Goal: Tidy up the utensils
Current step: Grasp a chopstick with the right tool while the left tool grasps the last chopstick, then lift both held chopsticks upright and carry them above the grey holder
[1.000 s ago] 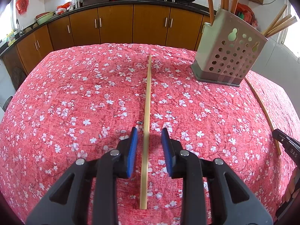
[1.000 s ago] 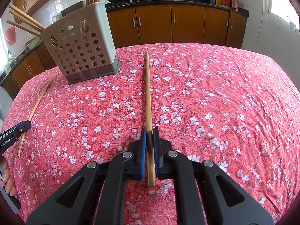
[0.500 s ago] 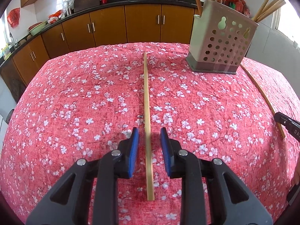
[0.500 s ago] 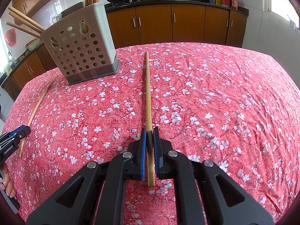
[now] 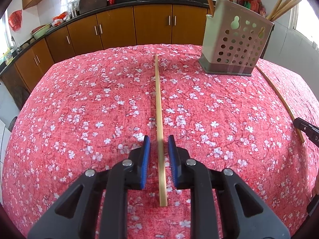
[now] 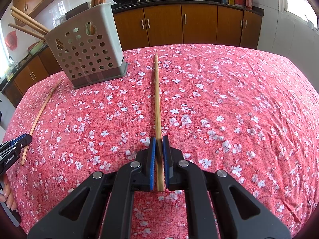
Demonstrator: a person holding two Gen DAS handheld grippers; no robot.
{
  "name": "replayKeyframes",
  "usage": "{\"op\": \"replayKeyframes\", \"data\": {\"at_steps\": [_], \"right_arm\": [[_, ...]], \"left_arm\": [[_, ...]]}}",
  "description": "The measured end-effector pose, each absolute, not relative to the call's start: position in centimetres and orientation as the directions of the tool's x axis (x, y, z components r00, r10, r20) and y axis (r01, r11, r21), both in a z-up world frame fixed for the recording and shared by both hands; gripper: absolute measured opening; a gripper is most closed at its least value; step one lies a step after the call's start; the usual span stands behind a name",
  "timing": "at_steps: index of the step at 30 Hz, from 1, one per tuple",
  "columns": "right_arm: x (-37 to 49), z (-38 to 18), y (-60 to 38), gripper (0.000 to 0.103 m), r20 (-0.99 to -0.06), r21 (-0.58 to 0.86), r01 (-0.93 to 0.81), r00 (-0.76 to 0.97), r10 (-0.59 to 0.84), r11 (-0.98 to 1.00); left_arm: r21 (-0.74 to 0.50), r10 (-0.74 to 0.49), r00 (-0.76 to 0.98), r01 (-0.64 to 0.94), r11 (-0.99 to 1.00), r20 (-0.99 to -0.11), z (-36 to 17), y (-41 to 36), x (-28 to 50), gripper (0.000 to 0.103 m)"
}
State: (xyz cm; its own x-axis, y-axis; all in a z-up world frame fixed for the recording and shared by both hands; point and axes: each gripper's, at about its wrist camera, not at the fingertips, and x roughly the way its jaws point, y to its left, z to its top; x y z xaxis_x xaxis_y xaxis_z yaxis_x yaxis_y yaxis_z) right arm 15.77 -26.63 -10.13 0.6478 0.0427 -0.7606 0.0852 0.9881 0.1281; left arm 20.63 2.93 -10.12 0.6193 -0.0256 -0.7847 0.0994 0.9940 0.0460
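Two chopsticks lie flat on the red floral tablecloth point(image 5: 79, 103), each running lengthwise straight away from its gripper toward the far cabinets. The left chopstick point(image 5: 159, 107) sits between the left gripper point(image 5: 159, 141) jaws, which have just been closing in; narrow gaps still show either side, blue pads point(image 5: 146, 149) not yet pressing. The right gripper point(image 6: 159, 142) is clamped tight on the right chopstick point(image 6: 157, 99), near its close end. The perforated utensil holder point(image 6: 89, 53) stands upright between the two chopsticks, more chopsticks poking out.
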Motion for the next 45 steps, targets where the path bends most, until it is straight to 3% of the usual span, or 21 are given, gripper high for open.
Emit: {"op": "replayKeyframes", "data": {"at_steps": [8, 19, 45], "right_arm": [[15.4, -10.0, -26.7, 0.008, -0.761, 0.126, 0.085, 0.648, 0.041, 0.988], [13.5, -8.9, -27.5, 0.008, -0.726, 0.155, 0.090, 0.686, 0.051, 0.984], [10.9, 1.8, -28.5, 0.007, -0.469, 0.209, 0.049, 0.881, 0.056, 0.977]], "left_arm": [[0.066, -0.010, 0.620, 0.100, 0.993, -0.784, -10.1, 2.3, 20.2, 0.009], [0.058, -0.020, 0.638, 0.102, 0.993, -0.770, -9.0, 3.1, 18.7, 0.008], [-0.058, -0.154, 0.848, 0.145, 0.988, -0.507, 4.0, 2.8, 14.9, 0.008]]}}
